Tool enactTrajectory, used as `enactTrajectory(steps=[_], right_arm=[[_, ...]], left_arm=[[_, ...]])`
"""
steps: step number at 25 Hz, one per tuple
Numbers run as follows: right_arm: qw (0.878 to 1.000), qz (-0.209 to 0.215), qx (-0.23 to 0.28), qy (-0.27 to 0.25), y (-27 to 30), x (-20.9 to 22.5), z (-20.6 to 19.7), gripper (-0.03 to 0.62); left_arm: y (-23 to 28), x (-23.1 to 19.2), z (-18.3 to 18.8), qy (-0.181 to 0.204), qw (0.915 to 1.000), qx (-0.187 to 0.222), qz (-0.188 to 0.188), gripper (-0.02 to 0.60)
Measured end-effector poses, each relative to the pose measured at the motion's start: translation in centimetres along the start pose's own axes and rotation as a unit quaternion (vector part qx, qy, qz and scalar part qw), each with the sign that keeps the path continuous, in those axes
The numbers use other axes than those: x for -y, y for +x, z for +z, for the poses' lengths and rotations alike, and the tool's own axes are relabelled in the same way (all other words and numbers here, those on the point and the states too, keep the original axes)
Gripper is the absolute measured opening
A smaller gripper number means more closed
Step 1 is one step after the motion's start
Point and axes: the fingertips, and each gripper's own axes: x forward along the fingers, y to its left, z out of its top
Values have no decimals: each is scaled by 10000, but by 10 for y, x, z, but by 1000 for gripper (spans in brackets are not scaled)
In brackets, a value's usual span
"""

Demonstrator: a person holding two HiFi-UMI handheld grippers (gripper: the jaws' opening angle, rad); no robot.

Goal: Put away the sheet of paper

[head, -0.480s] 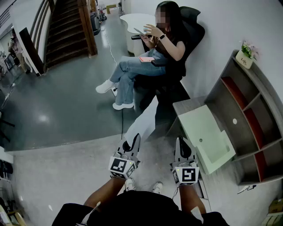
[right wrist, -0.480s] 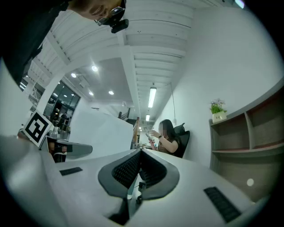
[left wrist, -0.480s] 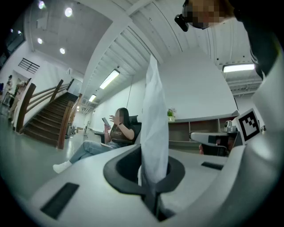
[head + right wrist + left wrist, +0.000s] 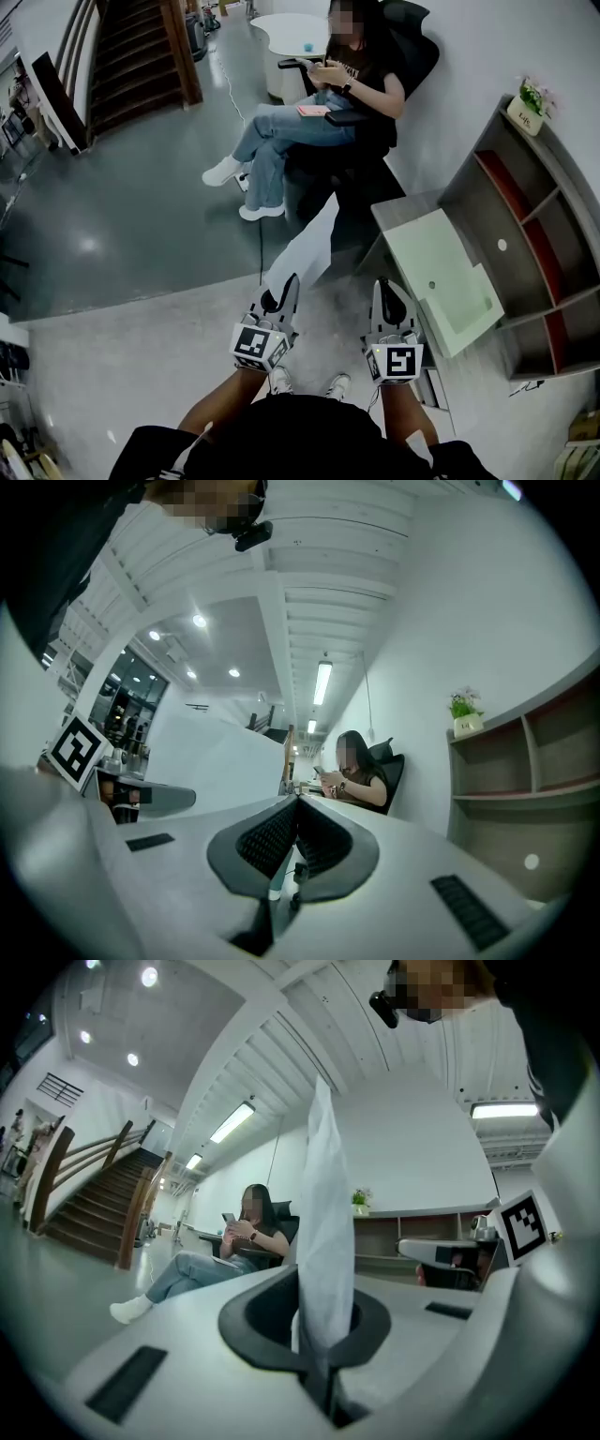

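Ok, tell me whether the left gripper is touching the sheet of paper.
Touching. In the left gripper view, the jaws of the left gripper are shut on the sheet of paper.

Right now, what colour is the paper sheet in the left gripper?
Plain white: the thin paper sheet shows best in head view.

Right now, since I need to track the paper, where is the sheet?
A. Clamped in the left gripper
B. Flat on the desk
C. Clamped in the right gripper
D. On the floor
A: the sheet of paper stands pinched between the left gripper's closed jaws; the right gripper is shut on nothing.
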Motion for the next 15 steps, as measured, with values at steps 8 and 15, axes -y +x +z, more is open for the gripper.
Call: enactTrajectory(steps=[8, 15], right_arm=[[9997, -219, 100, 47, 18, -26, 4, 21], [9990, -446, -21, 6, 22, -32, 1, 21]], left_arm=[[-2, -33, 4, -30, 9998, 7, -203, 6], [7, -42, 3, -122, 9989, -54, -446, 6]])
